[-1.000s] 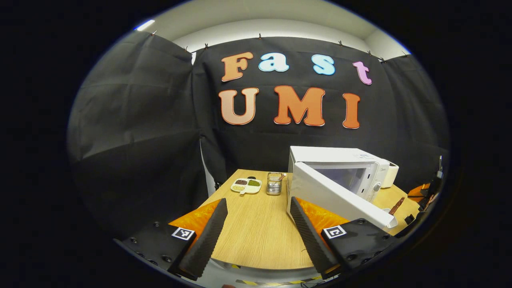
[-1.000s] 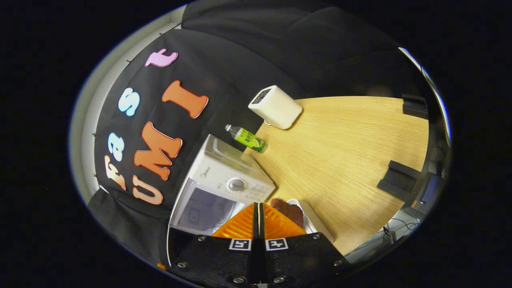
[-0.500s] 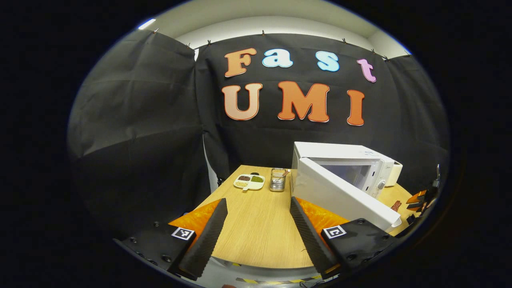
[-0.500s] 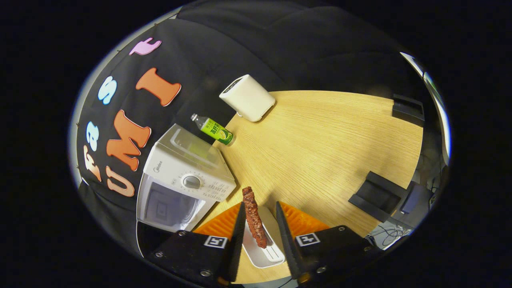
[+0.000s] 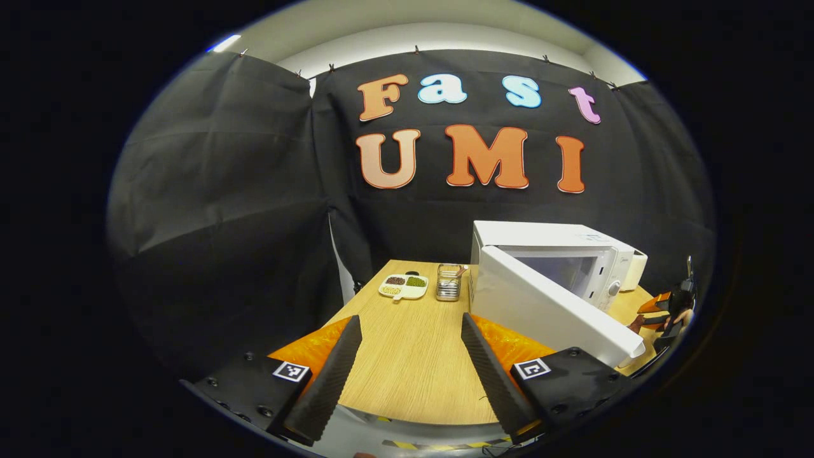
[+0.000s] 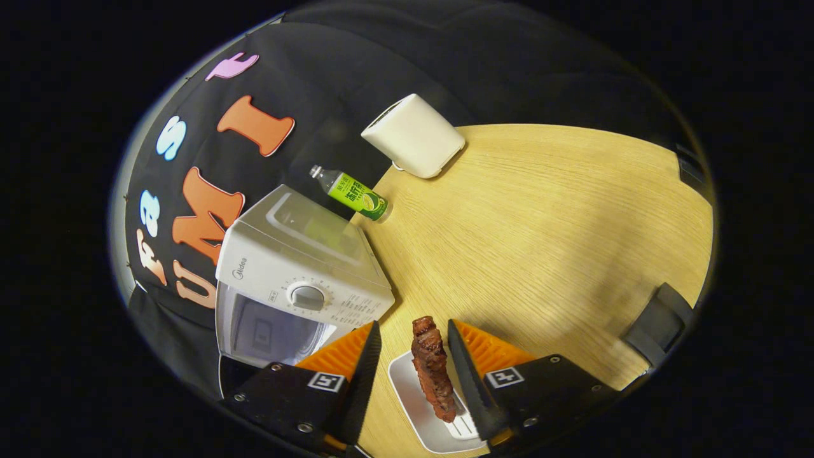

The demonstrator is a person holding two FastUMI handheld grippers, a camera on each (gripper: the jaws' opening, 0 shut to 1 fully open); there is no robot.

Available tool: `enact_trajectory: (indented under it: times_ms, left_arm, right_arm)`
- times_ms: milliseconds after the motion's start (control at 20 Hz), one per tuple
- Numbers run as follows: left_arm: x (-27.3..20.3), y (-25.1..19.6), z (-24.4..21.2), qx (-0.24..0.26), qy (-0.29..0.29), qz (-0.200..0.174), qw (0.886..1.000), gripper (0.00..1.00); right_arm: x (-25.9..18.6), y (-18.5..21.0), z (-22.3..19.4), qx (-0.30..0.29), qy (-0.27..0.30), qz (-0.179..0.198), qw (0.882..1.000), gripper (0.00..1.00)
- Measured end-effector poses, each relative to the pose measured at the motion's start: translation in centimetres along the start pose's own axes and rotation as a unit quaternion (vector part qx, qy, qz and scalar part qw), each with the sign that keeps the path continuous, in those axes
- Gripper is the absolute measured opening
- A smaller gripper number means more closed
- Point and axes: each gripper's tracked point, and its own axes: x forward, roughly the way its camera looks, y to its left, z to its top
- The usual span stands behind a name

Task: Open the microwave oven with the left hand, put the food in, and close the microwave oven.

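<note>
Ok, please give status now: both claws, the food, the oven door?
Left claw open, empty. Right claw open around meat on white plate. Microwave door open. Path looks free.

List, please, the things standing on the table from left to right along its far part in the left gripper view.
Divided dish of beans → small wire basket → microwave oven with its door swung open → pale toaster-like box showing just past the oven's right side.
</note>
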Motion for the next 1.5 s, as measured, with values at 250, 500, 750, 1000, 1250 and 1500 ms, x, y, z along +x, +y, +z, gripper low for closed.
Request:
enact_trajectory:
  times_ms: [250,500,750,1000,1250,1500]
  left_arm:
    - [0.7,0.9,-0.6,-0.007,0.004,0.004,1.0,1.0]
    - [2.0,2.5,0.0,-0.01,-0.002,-0.002,1.0,0.96]
    - [3.1,3.4,0.4,-0.008,0.0,-0.023,1.0,1.0]
    - [3.5,4.8,1.2,0.003,-0.007,-0.031,0.999,1.0]
    - [3.9,6.8,2.3,-0.007,-0.013,-0.018,1.0,0.96]
    - [5.0,8.8,2.8,-0.007,-0.008,0.009,1.0,0.96]
  right_arm:
    - [-1.1,1.8,0.4,-0.025,-0.015,0.002,1.0,0.11]
    - [-4.5,6.0,2.3,-0.008,-0.056,0.029,0.998,0.03]
    - [-6.6,12.1,0.9,0.022,-0.076,0.088,0.993,0.03]
    - [-5.1,18.4,-3.6,0.004,-0.058,0.139,0.989,0.03]
    - [-0.9,22.2,-7.8,-0.014,-0.029,0.157,0.987,0.03]
    - [3.6,24.9,-9.1,0.023,-0.039,0.176,0.983,0.03]
